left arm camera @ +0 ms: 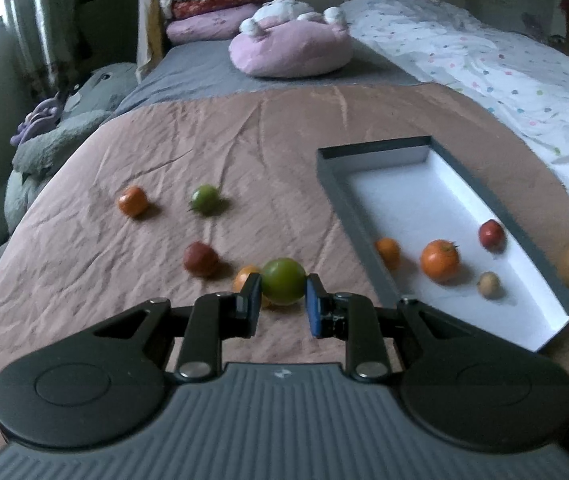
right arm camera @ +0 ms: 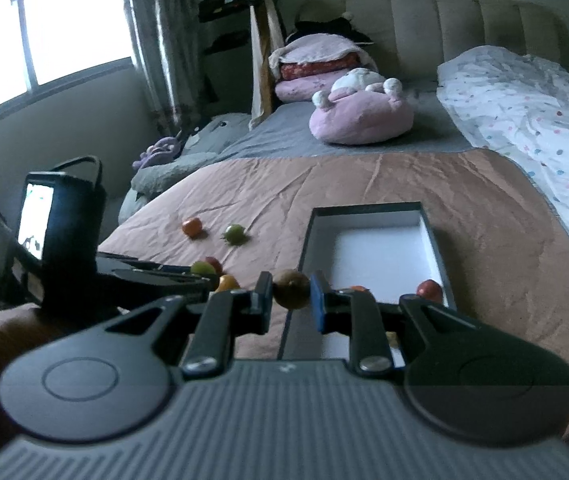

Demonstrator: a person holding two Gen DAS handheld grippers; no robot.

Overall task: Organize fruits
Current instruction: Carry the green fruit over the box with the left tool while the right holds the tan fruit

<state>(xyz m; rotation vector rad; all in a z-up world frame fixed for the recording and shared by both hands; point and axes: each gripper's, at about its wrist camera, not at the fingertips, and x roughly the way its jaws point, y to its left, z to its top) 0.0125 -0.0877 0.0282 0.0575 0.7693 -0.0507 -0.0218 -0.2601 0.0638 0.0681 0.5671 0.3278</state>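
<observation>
The round green fruit (left arm camera: 283, 287) is clamped in the left claw (left arm camera: 283, 304); the white-floored grey box (left arm camera: 436, 204) lies to its right (the right claw (right arm camera: 291, 300), gripping a brownish round fruit (right arm camera: 291, 288), is nearer).

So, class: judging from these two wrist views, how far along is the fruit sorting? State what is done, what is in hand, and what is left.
Done: four fruits lie in the grey tray, including a large orange one.
In hand: the left gripper is shut on a green fruit; the right gripper is shut on a brown fruit.
Left: four fruits lie on the blanket, among them a small green one.
</observation>
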